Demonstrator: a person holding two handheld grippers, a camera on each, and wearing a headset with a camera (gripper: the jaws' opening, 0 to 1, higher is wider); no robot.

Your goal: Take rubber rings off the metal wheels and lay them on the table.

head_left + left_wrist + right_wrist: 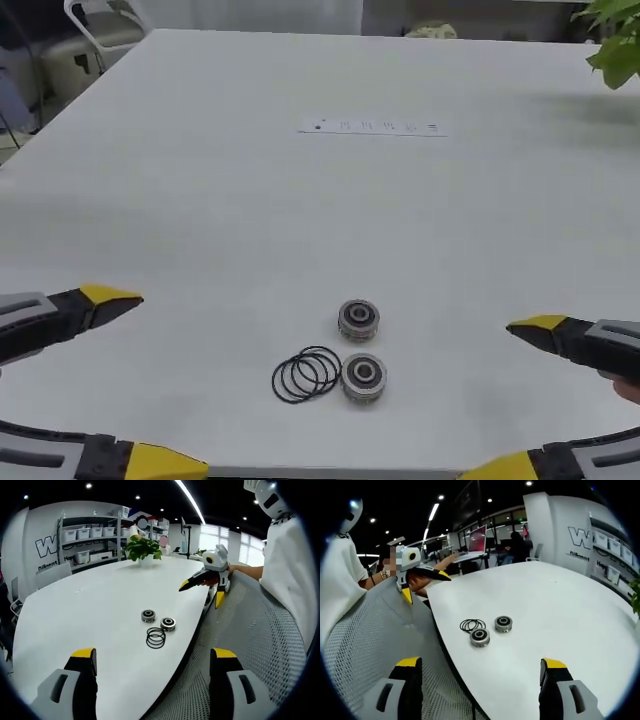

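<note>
left claw [153, 654] and right claw [481, 662] are released, empty. rings [306, 374] lie on the desk [300, 220] beside one wheel [363, 376].

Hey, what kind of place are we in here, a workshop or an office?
Probably an open-plan office or lab workspace rather than a workshop. There is a big white table with a potted plant on it, shelves holding white storage bins along the wall, and an open laptop farther back.
</note>
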